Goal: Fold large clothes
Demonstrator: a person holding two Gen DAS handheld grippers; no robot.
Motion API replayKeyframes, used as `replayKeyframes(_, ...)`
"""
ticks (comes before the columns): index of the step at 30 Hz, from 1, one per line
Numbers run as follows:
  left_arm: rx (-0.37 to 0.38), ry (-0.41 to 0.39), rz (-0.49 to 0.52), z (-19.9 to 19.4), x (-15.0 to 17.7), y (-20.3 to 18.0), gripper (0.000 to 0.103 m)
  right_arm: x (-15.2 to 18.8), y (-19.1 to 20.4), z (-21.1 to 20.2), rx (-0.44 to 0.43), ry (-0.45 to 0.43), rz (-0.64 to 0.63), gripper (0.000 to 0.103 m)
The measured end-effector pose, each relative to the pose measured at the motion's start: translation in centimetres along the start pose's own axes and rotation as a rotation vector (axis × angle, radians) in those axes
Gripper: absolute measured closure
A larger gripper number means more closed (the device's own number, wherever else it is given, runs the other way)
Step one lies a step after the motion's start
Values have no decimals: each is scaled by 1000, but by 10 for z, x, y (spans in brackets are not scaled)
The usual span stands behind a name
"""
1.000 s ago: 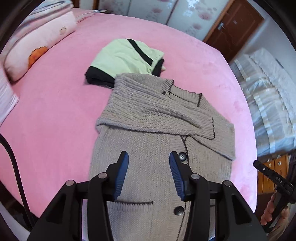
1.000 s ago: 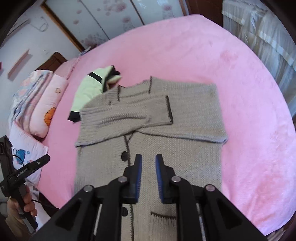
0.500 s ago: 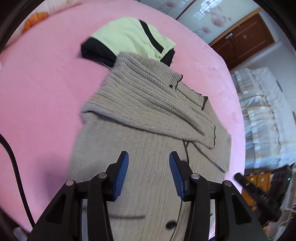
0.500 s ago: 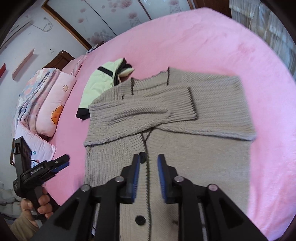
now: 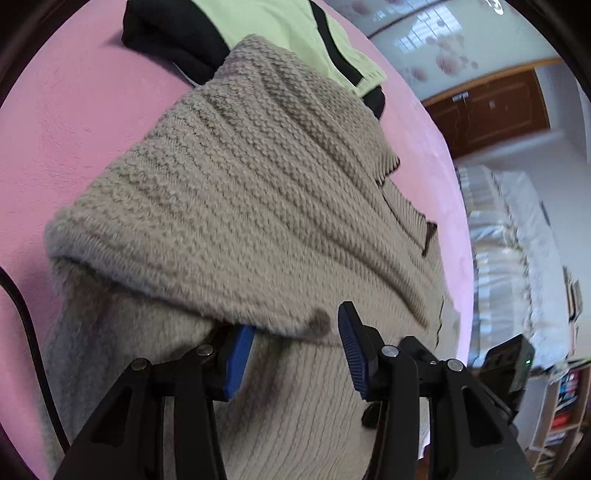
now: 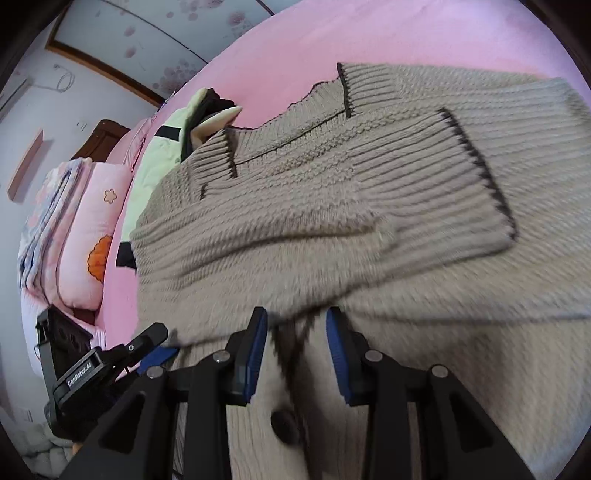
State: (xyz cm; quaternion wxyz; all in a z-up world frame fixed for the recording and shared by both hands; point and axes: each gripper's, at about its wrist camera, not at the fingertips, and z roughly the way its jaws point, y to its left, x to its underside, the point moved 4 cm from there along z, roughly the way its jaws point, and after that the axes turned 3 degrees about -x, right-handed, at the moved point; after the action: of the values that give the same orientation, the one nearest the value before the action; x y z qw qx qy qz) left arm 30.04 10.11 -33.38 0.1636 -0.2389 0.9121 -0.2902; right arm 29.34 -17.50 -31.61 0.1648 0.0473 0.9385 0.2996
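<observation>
Across the pink bed [image 6: 369, 44] a beige knitted cardigan [image 5: 258, 184] lies spread flat, its sleeves folded over the chest, filling the middle of both views. At the bottom of the left wrist view the left tongs [image 5: 291, 354] stand partly apart just over the knit; the folded sleeve's edge covers the tip of the left blue pad, and nothing is gripped. At the bottom of the right wrist view the right tongs [image 6: 295, 350] are opening, with the dark-edged button band and a button [image 6: 284, 421] showing in the gap, the pads not pressing on the fabric. A folded green and black garment [image 5: 295, 33] lies beyond the collar, touching it. Pillows [image 6: 92, 236] are stacked at the left edge of the right view.
</observation>
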Motion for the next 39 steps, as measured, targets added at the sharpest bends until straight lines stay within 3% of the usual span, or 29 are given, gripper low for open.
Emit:
replayKeyframes(1,3,0,-13,2,-1,1,63,-1,1,3,-7,2,-4,69)
replayKeyframes(3,-4,1,-37,5,-3,2,86,-1,5,7,8,6,-28,72)
replayKeyframes(4,-6,9,-50,6,-3,3,89,-1,6,6,-1,2,-35,82)
replayKeyframes(6,0,1,-51,-1,-3,2,92,1,9,-2,-41,-1,-18,88)
replayKeyframes(10,19,-29,3,-24,-3,-2,93,8,8,-22,-116,-18,20,89)
replayKeyframes(16,-58,45,65,-11,7,13,92,30,-4,-6,3,43,-31,88)
replayKeyframes(25,-132,81,186,-24,26,-3,76,43,2,-48,97,-6,-156,87)
replayKeyframes(31,-256,2,323,-69,45,-29,72,53,15,-102,138,-74,-215,87)
replayKeyframes(39,-328,-91,346,-145,56,-70,65,49,37,-176,129,-165,-233,83)
